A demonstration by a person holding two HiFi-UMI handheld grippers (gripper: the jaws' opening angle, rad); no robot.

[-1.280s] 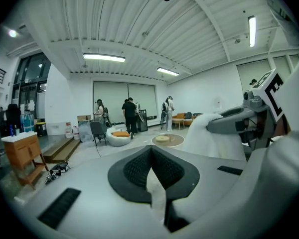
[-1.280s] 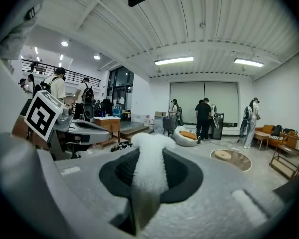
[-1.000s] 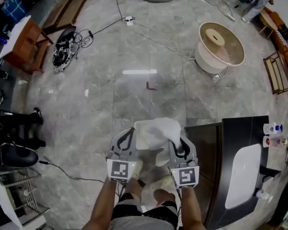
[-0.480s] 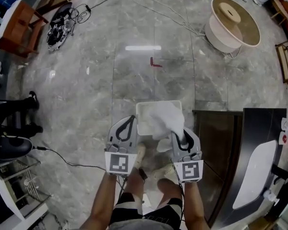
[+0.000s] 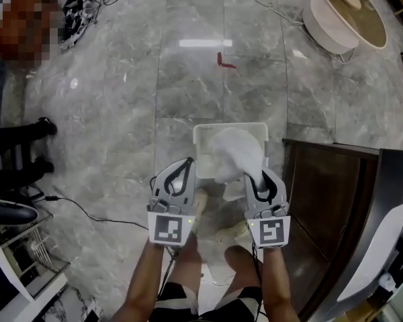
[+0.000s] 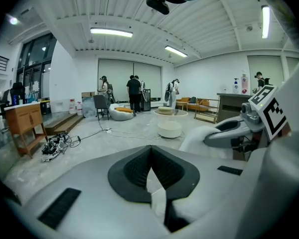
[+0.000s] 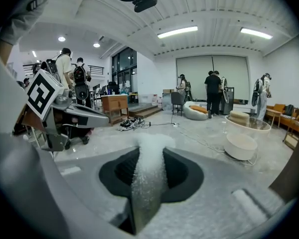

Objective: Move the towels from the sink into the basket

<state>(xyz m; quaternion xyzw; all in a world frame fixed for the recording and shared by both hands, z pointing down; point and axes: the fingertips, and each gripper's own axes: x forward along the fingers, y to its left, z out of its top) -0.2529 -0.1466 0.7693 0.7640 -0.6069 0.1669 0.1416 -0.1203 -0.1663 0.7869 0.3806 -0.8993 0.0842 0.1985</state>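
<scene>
A white towel (image 5: 234, 151) hangs over the white basket (image 5: 201, 129) that stands on the grey floor. My right gripper (image 5: 255, 174) is shut on the towel's near edge; in the right gripper view the fluffy cloth (image 7: 149, 168) fills the gap between the jaws. My left gripper (image 5: 186, 163) sits at the basket's left near corner, and a thin white strip of cloth (image 6: 157, 195) shows pinched in its closed jaws. The towel's bulk (image 6: 199, 138) stretches from there toward the right gripper. The basket's inside is mostly hidden by the towel.
A dark counter (image 5: 322, 200) with a white sink (image 5: 383, 247) stands close on the right. The person's feet (image 5: 232, 233) are just behind the basket. A large round spool (image 5: 349, 12) lies at the far right, a cable (image 5: 87, 213) at the left. Several people stand far off.
Both grippers have sunk together with the towel, and it now hangs lower over the basket. The grip on the towel is unchanged.
</scene>
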